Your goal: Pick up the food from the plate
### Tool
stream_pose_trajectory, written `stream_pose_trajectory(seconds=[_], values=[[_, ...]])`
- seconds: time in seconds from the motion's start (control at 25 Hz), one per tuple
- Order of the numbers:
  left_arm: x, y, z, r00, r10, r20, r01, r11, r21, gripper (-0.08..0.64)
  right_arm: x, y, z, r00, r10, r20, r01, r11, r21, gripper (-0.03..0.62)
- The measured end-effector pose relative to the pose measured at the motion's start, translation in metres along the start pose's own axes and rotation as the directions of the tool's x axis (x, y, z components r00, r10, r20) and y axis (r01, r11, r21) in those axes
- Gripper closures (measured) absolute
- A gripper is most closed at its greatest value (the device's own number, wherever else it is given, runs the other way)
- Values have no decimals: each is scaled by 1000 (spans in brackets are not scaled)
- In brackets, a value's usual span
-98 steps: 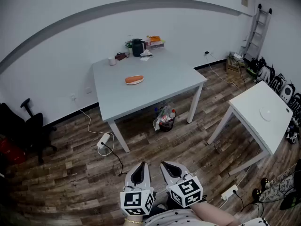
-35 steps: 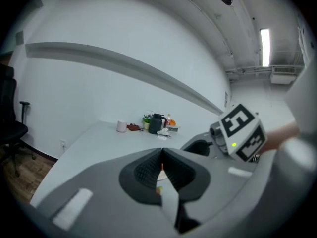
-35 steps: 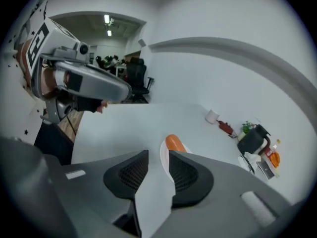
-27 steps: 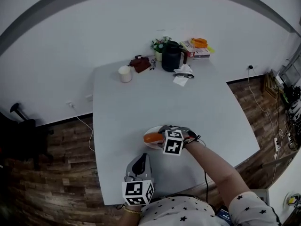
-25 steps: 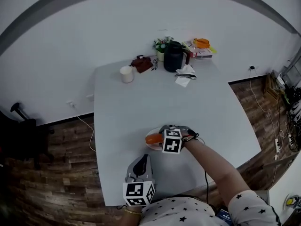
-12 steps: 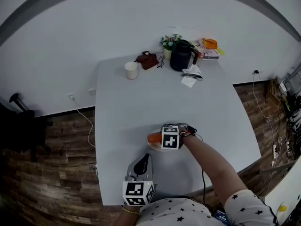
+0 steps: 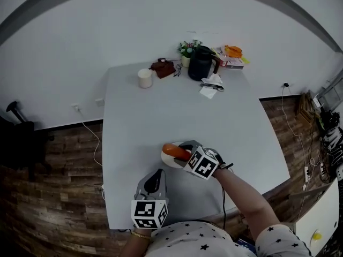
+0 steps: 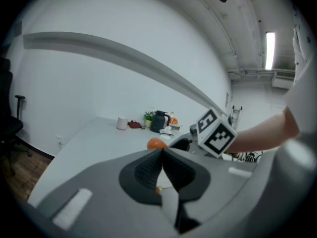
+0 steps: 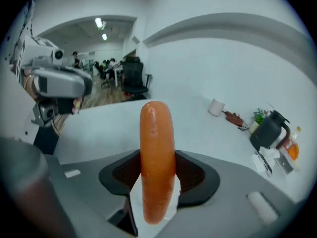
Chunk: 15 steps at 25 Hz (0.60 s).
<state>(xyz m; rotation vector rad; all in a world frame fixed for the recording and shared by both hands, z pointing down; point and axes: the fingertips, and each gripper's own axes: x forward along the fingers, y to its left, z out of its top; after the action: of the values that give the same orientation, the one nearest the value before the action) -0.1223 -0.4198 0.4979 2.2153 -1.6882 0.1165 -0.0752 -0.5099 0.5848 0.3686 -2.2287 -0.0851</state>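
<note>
At the far left, chair: a dark office chair on wood-plank floor, apart from the table.
Table: pale grey, smooth and matte, with squared corners.
Cup: a small white cylinder, upright at the back left of the table.
Left gripper: a grey moulded shell low over the table's near edge. Its cube bears black-and-white square marker patterns. In its own view I see the dark ribbed pads pressed together, with nothing between them.
Pouch: brown and soft-looking, just right of the cup.
Plate: white, round and shallow, just beyond the left gripper.
Food: an orange sausage, smooth, glossy and round-ended. It sits over the plate's back-left rim, and I cannot tell whether it touches the plate.
Right gripper: its cube shows the same kind of square markers. In its own view the ribbed pads are clamped on the sausage, which juts out past the tips.
Plant: small green leaves in a pot, at the back edge.
Kettle: black, rounded, with a handle, beside the plant.
Papers: white crumpled sheets, in front of the kettle.
Box: flat and pinkish, with orange items on top; its side is too small for me to read.
</note>
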Motion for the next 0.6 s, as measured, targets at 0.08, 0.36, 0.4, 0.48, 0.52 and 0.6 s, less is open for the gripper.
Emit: stream_pose_trajectory(seconds=[0.08, 0.36, 0.4, 0.48, 0.52, 0.6], values=[[0, 0, 3, 1000, -2, 7, 2, 1000, 6, 552, -19, 8, 12, 991, -39, 128, 18, 986, 164, 379], [-9, -9, 6, 1000, -9, 20, 8, 999, 35, 552, -81, 46, 32, 892, -227, 391, -4, 861, 509, 379], [-10, -9, 6, 1000, -10, 22, 9, 999, 38, 552, -85, 50, 33, 882, -247, 401, -2, 850, 526, 379], [-13, -10, 5, 1000, -11, 24, 10, 999, 43, 552, -90, 59, 31, 869, -275, 412, 3, 834, 552, 379], [-14, -10, 4, 1000, -11, 24, 10, 999, 45, 552, -91, 63, 30, 865, -285, 413, 4, 827, 562, 379], [-16, -10, 4, 1000, -14, 25, 13, 999, 46, 552, -92, 67, 29, 862, -300, 410, 7, 814, 580, 379]])
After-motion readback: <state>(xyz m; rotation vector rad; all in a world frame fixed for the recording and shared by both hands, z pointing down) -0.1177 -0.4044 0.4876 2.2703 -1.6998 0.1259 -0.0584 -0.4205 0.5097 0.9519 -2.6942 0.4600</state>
